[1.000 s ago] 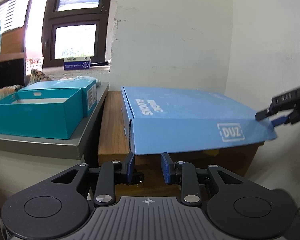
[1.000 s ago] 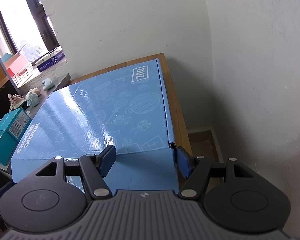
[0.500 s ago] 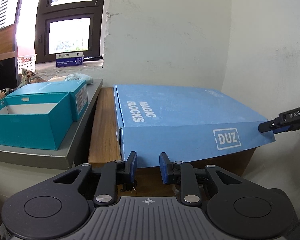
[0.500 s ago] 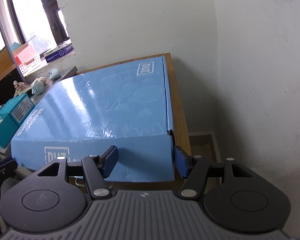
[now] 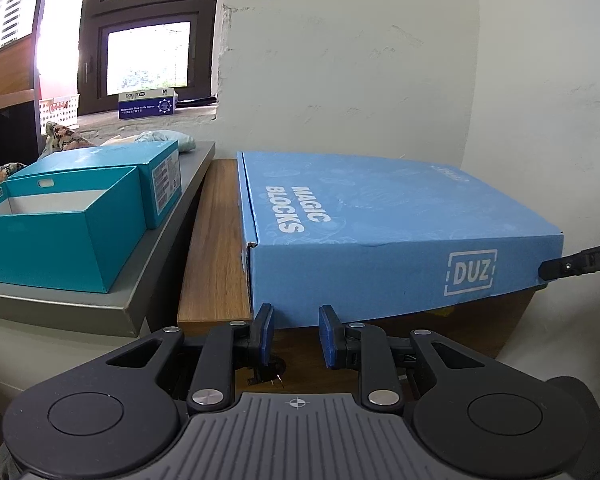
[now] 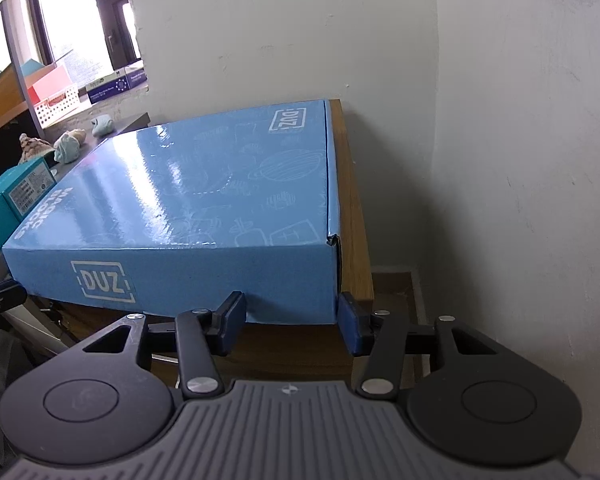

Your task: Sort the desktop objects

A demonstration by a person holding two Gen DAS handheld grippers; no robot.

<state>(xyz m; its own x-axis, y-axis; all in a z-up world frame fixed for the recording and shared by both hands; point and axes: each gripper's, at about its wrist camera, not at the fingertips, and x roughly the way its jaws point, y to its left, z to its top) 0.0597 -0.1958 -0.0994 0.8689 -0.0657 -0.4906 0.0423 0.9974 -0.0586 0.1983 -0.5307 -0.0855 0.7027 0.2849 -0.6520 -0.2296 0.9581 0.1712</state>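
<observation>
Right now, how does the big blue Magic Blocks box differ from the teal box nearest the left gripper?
The Magic Blocks box is closed, its lid down; the teal box stands open, showing a white inside. The Magic Blocks box is wide and flat, the teal box smaller and deeper. The Magic Blocks box lies on the wooden table, the teal box on the grey surface beside it. Both are printed cardboard boxes.

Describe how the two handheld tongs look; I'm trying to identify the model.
Both the left tongs and the right tongs have black linkage arms with silver rivets, blue pads, round black side housings and a ribbed grey centre plate bearing a small crosshair mark.
</observation>
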